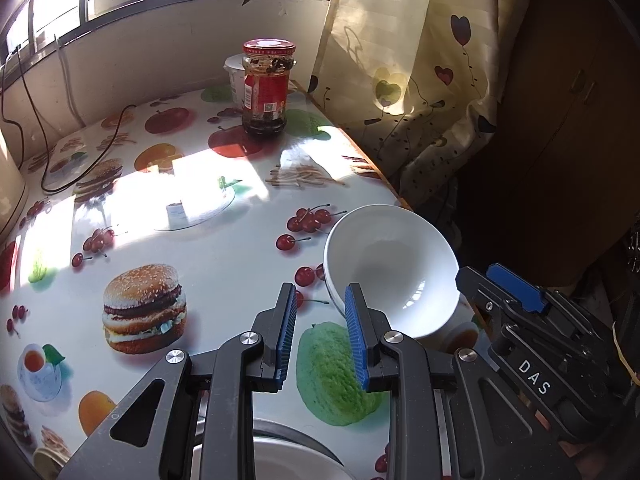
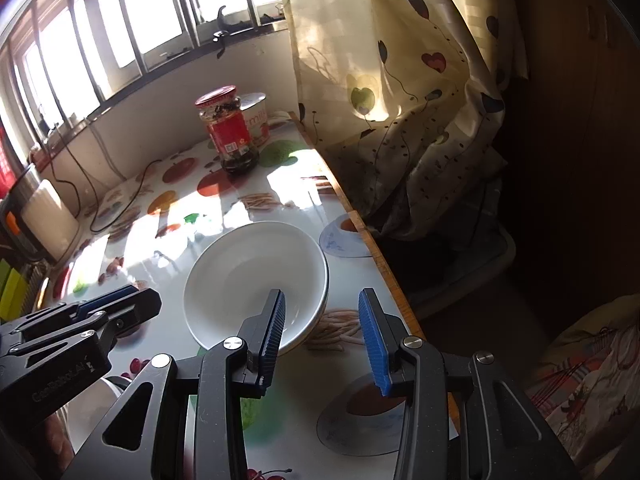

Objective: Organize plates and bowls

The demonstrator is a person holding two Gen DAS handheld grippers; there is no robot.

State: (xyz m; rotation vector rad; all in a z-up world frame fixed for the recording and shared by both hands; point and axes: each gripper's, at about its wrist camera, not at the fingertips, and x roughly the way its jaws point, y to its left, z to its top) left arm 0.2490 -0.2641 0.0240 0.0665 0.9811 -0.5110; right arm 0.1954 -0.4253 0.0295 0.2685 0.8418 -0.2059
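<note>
We take the white glazed ceramic bowl (image 1: 390,272) as our landmark: it sits on the glossy surface (image 1: 224,248) printed with fruit and burgers, near the right-hand edge, and a second rim showing just under it in both views suggests it is nested on another white bowl. Left of the bowl, our left claw (image 1: 320,334) holds nothing, its blue-padded jaws parted by a modest gap, with the right-hand pad just in front of the bowl's near rim; we cannot tell whether it touches. Beyond the bowl, towards the window, stands a red-lidded glass jar (image 1: 266,88) of dark preserve. On the bowl's right our right claw (image 2: 322,340) is also empty, jaws parted rather wider, one pad seen against the bowl's near wall and the other out over the surface. We judge the bowl stiff, slick, fairly heavy and breakable, best pinched across the rim wall. The left wrist view alone shows a pale dish (image 1: 288,460) below the claw; the right wrist view alone shows the bowl's whole outline and the surface's wooden edge (image 2: 384,256) just right of it.
</note>
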